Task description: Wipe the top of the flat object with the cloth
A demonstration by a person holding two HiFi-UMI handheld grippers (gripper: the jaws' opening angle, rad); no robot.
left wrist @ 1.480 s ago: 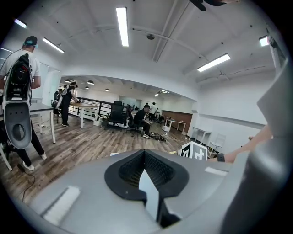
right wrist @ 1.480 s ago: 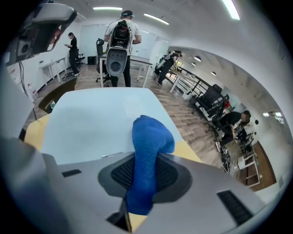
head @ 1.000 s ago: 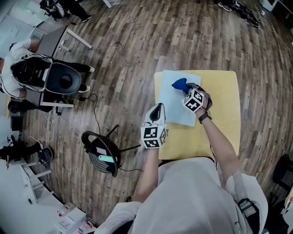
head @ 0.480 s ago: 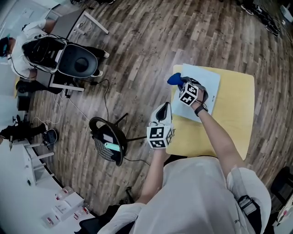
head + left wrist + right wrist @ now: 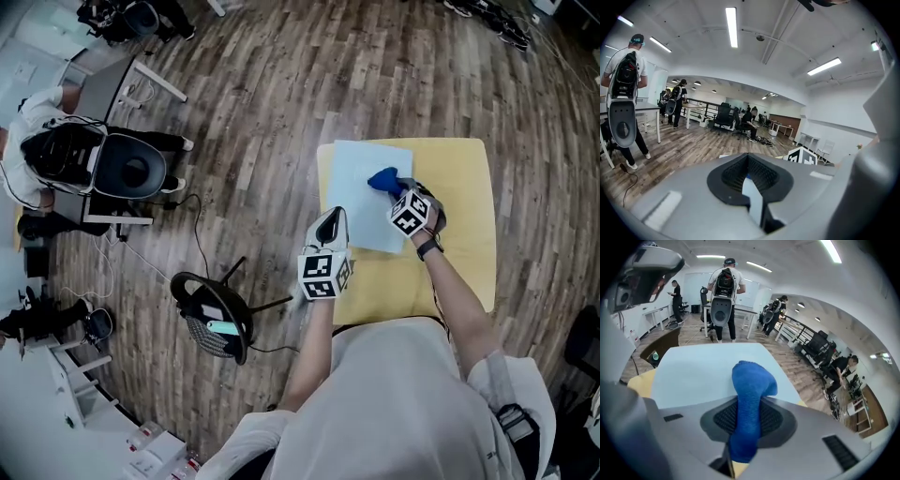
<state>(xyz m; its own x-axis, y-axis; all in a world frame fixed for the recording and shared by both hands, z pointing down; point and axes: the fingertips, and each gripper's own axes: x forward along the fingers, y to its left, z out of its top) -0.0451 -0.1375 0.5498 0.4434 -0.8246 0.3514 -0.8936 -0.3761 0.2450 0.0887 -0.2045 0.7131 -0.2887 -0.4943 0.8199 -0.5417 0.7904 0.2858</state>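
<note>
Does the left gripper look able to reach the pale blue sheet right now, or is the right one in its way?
Probably yes. The left gripper sits by the sheet at its near left edge, nothing between them; the right gripper, shut on the blue cloth, is over its far part.

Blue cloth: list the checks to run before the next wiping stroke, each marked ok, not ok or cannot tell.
1. Cloth held in the right gripper: ok, the fingers are shut on it with a tuft sticking out ahead.
2. Cloth over the pale sheet: ok, it sits above the sheet's right half.
3. Cloth pressing on the sheet: cannot tell, contact is not visible.
4. Sheet lying flat on the yellow table: ok.
5. Left gripper steadying the sheet: cannot tell; its fingers are together at the sheet's left edge, but touch is not visible.
</note>
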